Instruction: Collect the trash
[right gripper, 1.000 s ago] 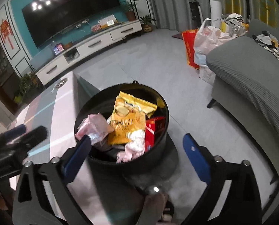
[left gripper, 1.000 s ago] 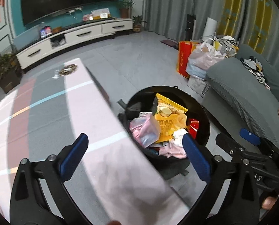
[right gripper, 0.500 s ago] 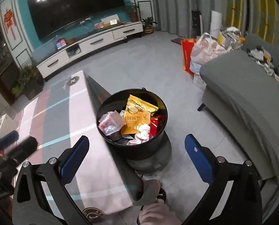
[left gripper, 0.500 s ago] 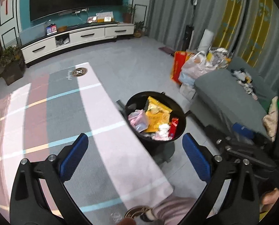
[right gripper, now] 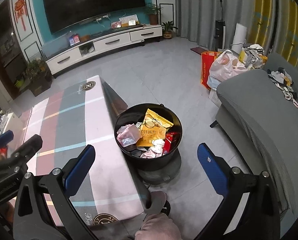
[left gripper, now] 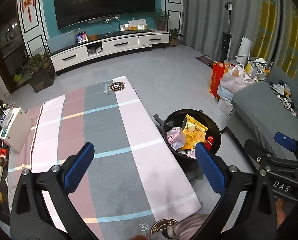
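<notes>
A black round bin (right gripper: 170,161) stands on the floor at the table's right side, also in the left wrist view (left gripper: 217,132). It holds a yellow snack bag (right gripper: 154,130), a pink wrapper (right gripper: 128,134), a red packet (right gripper: 170,140) and white crumpled tissue (right gripper: 158,144). My left gripper (left gripper: 144,169) is open and empty, high above the table. My right gripper (right gripper: 146,170) is open and empty, high above the bin's near edge. The right gripper also shows at the right of the left wrist view (left gripper: 273,150).
A table with a pink and grey checked cloth (left gripper: 109,132) fills the near left. A grey sofa (right gripper: 265,120) stands to the right. Plastic bags (right gripper: 223,66) sit on the floor beyond it. A white TV cabinet (left gripper: 109,48) lines the far wall.
Both grippers have risen and pulled back from the bin, which now looks smaller and farther below. More of the table and room shows. Both grippers stay open and empty.
</notes>
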Motion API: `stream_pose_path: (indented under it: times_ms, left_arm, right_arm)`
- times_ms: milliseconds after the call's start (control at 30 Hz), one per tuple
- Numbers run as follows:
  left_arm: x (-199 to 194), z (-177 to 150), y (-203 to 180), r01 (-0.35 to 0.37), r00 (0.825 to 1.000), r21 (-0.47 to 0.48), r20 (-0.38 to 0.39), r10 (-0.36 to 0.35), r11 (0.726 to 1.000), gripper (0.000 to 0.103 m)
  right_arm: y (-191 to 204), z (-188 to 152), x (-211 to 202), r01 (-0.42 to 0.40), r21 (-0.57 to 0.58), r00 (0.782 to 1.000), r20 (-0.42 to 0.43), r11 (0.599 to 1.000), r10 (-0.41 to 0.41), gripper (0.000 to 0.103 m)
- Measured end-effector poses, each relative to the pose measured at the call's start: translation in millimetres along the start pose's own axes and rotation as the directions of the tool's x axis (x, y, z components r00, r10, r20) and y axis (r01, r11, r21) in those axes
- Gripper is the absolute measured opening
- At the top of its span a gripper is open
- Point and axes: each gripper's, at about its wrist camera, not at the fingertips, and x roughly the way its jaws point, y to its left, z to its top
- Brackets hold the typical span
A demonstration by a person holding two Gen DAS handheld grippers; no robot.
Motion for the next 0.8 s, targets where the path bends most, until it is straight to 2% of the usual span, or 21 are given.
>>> stream_pose_path:
  times_ms: [800]
  left_arm:
    - [-0.9, -2.3, 5.7, -0.042, 0.999, -0.005, 0.011, 0.042, 0.999, 0.100]
  right_arm:
    - [7.1, -3.9, -1.8, 0.001, -0.013, 1.000, 0.009, 1.000, -0.001, 0.100]
